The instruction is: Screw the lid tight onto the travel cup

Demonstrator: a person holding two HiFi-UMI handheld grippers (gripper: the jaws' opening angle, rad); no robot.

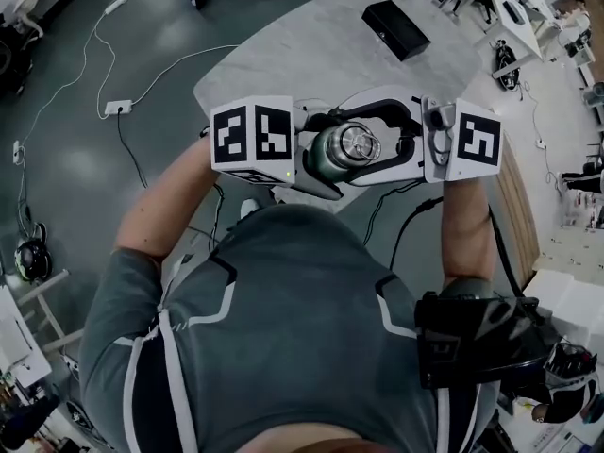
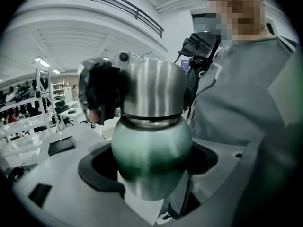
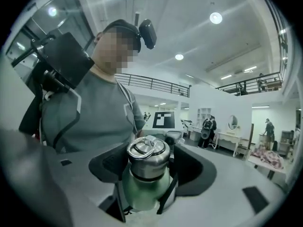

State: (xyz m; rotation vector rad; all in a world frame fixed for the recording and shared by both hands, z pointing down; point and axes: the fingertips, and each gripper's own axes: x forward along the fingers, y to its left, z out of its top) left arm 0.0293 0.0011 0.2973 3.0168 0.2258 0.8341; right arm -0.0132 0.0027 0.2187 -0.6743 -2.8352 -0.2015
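Close to the person's chest (image 1: 283, 291), the left gripper (image 2: 151, 174) clamps its jaws on the green travel cup (image 2: 151, 148), while the right gripper (image 3: 147, 174) holds its jaws wide and unpressing around the steel lid (image 3: 147, 155), so closing off-centre could slip and wrench the cup loose over the counter (image 1: 311, 45) beyond.

no readable text, no labels, no numbers
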